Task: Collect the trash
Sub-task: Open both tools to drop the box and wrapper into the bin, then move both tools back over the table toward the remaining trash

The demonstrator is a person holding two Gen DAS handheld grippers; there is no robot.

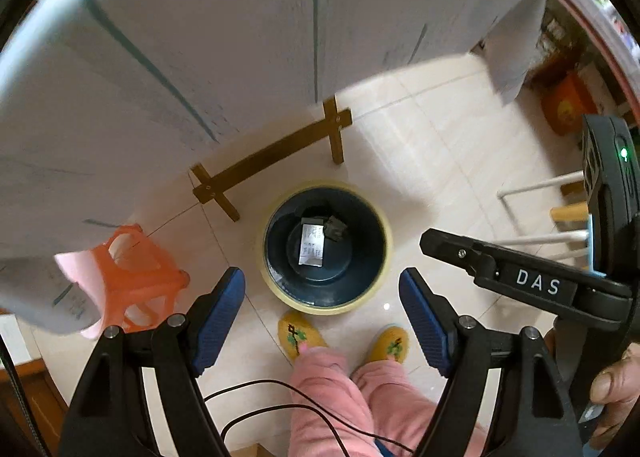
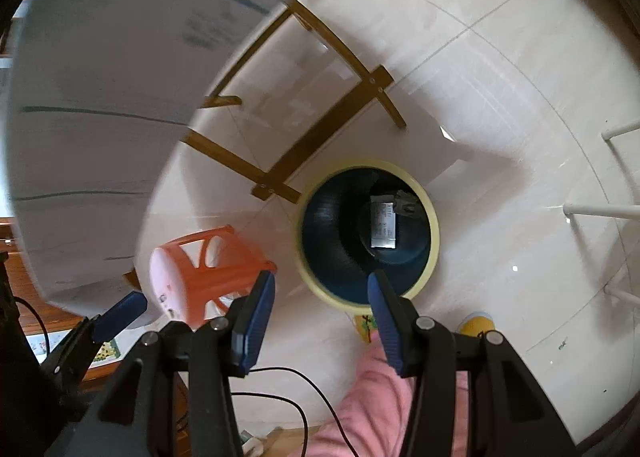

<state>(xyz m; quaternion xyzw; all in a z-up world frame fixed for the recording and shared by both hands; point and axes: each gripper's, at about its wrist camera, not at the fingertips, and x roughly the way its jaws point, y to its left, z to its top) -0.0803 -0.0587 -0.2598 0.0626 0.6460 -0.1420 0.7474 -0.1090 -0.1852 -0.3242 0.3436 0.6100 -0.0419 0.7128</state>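
A dark blue trash bin with a pale yellow rim (image 1: 387, 257) stands on the tiled floor, straight below both grippers. At its bottom lie a white printed wrapper (image 1: 311, 245) and a small dark piece (image 1: 335, 227). My left gripper (image 1: 322, 303) hangs high over the bin, open, with nothing between its blue pads. In the right wrist view the bin rim (image 2: 435, 235), the wrapper (image 2: 384, 227) and the dark piece (image 2: 406, 203) show too. There my right gripper (image 2: 320, 313) is open and empty above the bin's near edge.
A table under a white printed cover (image 1: 200, 37) on a wooden frame (image 1: 272, 157) stands behind the bin. An orange plastic stool (image 1: 136, 289) is to the left. A person's pink trousers and yellow slippers (image 1: 296, 333) are near the bin. White rack bars (image 1: 540, 213) stand to the right.
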